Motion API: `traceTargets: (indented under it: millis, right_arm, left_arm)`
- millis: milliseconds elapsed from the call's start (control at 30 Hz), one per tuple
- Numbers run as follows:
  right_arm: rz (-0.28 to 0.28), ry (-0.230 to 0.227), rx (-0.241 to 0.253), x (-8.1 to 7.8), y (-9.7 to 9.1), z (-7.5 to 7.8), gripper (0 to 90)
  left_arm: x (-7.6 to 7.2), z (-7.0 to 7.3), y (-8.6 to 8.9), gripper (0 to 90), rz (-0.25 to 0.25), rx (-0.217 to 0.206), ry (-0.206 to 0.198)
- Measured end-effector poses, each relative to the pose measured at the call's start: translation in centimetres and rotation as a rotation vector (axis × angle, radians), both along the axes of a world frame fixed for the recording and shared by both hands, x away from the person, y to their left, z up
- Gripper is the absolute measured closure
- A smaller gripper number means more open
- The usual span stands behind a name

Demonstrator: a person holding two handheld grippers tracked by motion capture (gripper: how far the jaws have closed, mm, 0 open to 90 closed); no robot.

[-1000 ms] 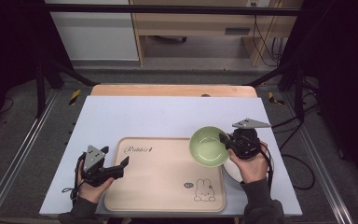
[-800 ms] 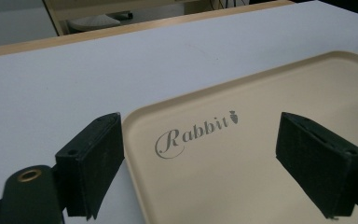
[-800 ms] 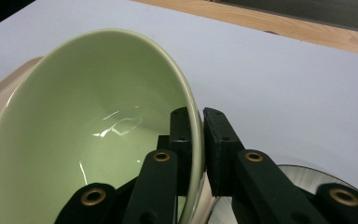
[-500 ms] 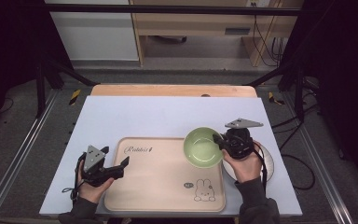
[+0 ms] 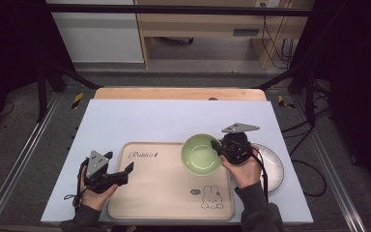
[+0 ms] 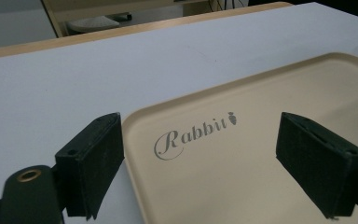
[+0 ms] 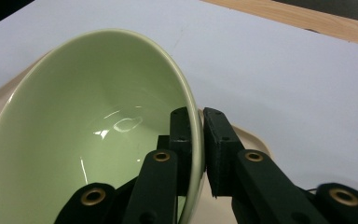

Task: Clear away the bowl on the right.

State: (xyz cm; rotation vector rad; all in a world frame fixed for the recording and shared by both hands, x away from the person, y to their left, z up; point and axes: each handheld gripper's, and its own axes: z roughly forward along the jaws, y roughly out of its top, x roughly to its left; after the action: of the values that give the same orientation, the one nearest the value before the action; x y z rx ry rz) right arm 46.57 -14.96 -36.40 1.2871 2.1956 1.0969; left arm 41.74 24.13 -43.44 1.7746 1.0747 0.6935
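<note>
Right gripper carries a green bowl over the tray's far right corner

Nearest, the left gripper (image 5: 125, 172) rests released at the tray's (image 5: 164, 203) left edge, jaws wide apart over the "Rabbit" lettering (image 6: 193, 133), holding nothing. Further in, the right gripper (image 7: 196, 140) is clenched on the bowl (image 5: 201, 154), pinching its right rim with one jaw inside and one outside; the bowl hangs tilted above the tray's far right corner. A white plate (image 5: 273, 166) lies just right of the tray, partly under the hand. The risk, as I judge it: a thin, glossy rim held at one point could pivot or slip out, and the bowl could drop onto the tray lip and tip
</note>
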Motion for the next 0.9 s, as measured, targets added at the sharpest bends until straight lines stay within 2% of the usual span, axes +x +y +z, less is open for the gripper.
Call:
traceTargets:
  millis: [500,900]
  right_arm:
    - [0.030,0.009,-0.004,0.5,1.6,-0.2,82.5]
    - [0.059,0.022,-0.021,1.0,3.2,-1.0,82.5]
  left_arm:
    - [0.0,0.1,0.0,14.5,-0.002,-0.001,-0.001]
    - [-0.1,0.1,0.1,14.5,-0.003,0.000,-0.002]
